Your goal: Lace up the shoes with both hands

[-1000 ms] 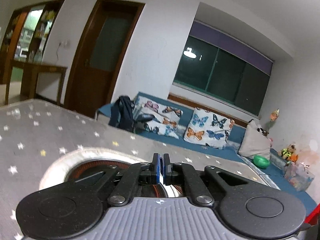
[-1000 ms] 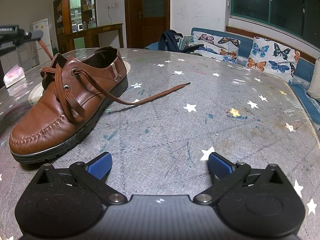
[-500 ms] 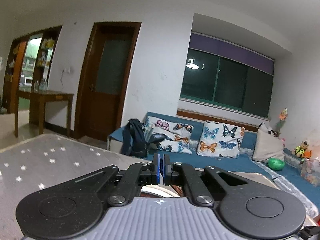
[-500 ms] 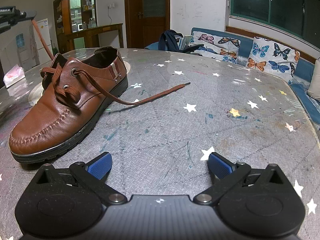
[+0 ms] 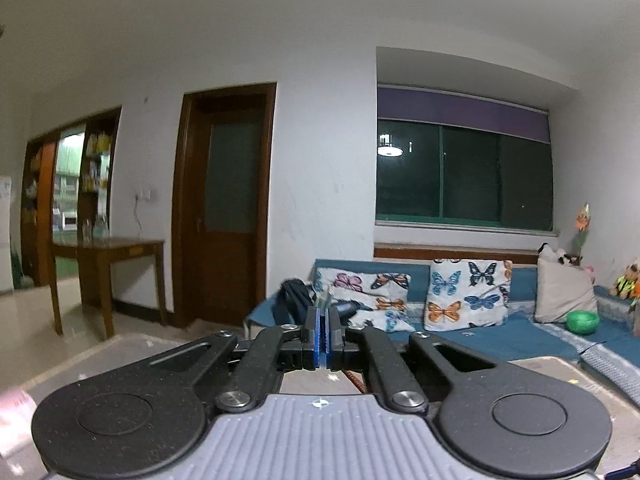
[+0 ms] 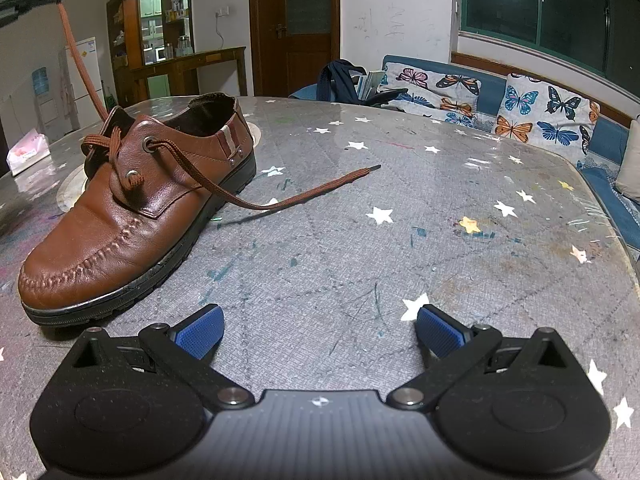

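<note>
Star-printed table [image 6: 400,240] carries the brown shoe [image 6: 132,216] at its left edge; the left gripper [image 5: 322,336], clamped on the taut lace [image 6: 78,68], risks tipping it, while the right gripper [image 6: 318,332] gapes empty.

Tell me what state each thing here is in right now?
Shoe: upright on the table, half laced.
Held lace end: pulled taut upward from the shoe.
Loose lace end: slack on the table.
Left gripper: shut on the lace.
Right gripper: open, empty.
Door: closed.
</note>
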Tool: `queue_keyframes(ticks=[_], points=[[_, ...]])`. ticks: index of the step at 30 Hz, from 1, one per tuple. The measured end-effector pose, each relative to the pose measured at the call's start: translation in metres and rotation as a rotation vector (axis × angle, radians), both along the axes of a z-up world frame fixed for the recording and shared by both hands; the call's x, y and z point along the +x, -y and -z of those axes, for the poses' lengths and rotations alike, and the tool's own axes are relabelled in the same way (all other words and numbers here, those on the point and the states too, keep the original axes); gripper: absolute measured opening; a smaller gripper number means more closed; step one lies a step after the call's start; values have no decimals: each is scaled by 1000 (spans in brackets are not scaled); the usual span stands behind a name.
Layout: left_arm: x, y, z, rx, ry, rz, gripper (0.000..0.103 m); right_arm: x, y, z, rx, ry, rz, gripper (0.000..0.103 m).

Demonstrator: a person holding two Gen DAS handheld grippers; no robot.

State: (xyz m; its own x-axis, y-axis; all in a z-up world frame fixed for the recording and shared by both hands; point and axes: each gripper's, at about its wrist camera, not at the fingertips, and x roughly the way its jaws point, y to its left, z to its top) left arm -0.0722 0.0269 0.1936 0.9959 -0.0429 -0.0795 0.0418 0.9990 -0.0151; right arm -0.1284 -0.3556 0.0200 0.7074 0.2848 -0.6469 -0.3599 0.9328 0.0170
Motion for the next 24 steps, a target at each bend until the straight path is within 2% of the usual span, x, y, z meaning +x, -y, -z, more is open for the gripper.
queue_keyframes(ticks=[10, 14, 19, 24], points=[[-2, 4, -20, 83, 58, -61, 3, 0, 0, 0, 0, 0, 0, 103], [-1, 1, -25, 89, 64, -89, 3, 0, 0, 0, 0, 0, 0, 103], [5, 1, -27, 118, 37, -122, 3, 0, 0, 0, 0, 0, 0, 103], [22, 0, -17, 162, -38, -184, 3, 0, 0, 0, 0, 0, 0, 103]])
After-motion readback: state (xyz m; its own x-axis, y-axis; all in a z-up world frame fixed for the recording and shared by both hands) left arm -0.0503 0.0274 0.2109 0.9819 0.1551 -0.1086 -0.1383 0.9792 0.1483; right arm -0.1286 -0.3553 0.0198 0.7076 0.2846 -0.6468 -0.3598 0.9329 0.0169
